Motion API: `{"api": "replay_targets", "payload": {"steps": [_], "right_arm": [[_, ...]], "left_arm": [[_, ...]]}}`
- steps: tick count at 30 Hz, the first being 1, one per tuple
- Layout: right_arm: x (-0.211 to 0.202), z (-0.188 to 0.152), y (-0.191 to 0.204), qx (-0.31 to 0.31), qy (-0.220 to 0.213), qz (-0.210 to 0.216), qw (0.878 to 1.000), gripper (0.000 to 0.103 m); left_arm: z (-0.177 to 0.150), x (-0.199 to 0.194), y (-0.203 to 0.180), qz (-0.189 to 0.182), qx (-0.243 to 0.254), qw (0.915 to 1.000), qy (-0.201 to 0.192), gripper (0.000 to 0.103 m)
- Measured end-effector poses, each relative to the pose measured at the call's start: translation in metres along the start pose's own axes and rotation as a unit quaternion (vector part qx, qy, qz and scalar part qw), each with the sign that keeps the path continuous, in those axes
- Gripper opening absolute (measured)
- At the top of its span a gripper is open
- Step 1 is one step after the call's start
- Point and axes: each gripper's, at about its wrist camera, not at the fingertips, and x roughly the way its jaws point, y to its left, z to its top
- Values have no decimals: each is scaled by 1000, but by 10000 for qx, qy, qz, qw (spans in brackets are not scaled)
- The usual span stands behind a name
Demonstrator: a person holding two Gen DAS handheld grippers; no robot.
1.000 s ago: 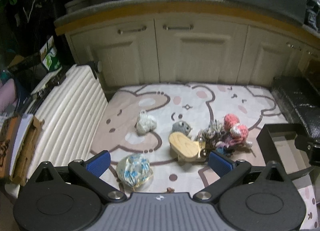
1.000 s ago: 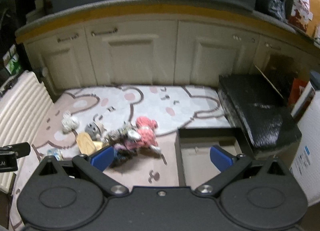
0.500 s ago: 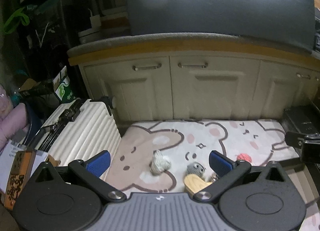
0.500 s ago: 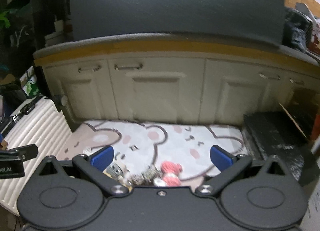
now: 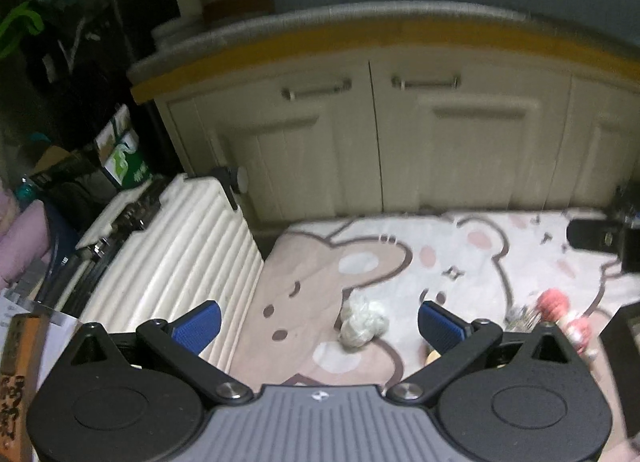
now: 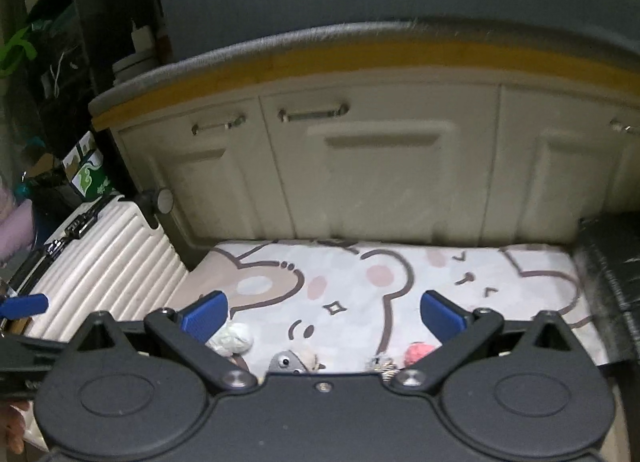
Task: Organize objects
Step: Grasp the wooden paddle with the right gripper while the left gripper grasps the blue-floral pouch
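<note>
1. Toys lie scattered on a bear-print mat (image 5: pixel 460 246) in the lower middle of both views, and most are partly cut off by the gripper bodies.
2. At the left of the left wrist view, a ribbed white suitcase (image 5: pixel 176 262) lies beside the mat; what sits on its far left edge is dark and blurred.
3. The left gripper (image 5: pixel 318 320) holds nothing, its blue pads spread wide apart above the mat.
4. Between those pads sits a whitish knotted toy (image 5: pixel 362 322), fully visible and resting on the mat.
5. Just right of the right-hand pad, a sliver of a tan object (image 5: pixel 431 356) peeks out; the rest is hidden, so I cannot tell what it is.
6. Further right, a pink crochet toy (image 5: pixel 560 312) is motion-blurred, with a greyish tangle beside it that is hard to make out.
7. In the right wrist view, the right gripper (image 6: pixel 326 312) is likewise spread open and empty.
8. Along its body's upper edge, only the tops of things show: the whitish toy by the left pad, a grey toy with eyes (image 6: pixel 290 360) in the middle, and the pink toy to the right.
9. Cream cabinet doors (image 6: pixel 380 174) fill the upper half, softened by blur.
</note>
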Motion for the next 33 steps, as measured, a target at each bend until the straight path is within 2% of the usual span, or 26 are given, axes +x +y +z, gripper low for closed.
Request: {"api": "replay_targets", "payload": {"steps": [3,6,11,15,20,24,33], "right_arm": [[20,-8,3,-127,31,-53,9999,103],[39,-17,6,-223,181,-42,9996,103],[67,-39,15,-503,462,-17,9977,103],[87,-55,20,-737,738,84,9945,103],[103,-68,27,-1045,978,254,9894,103],[113,-79,36,-1413,1246,374,9814,91],[130,-96,54,-1769,1732,618,9669,88]], "left_arm": [[-13,23,3,-76,43,9996,256,103],[-26,47,5,-189,11,9975,685,103],[-46,86,9,-191,-59,9895,1429,103],[-63,112,16,-122,-140,9830,1826,103],[-72,127,20,-363,-404,9778,2024,103],[-81,140,16,-608,-608,9691,2313,103],[-104,166,20,-712,-809,9590,2620,103]]}}
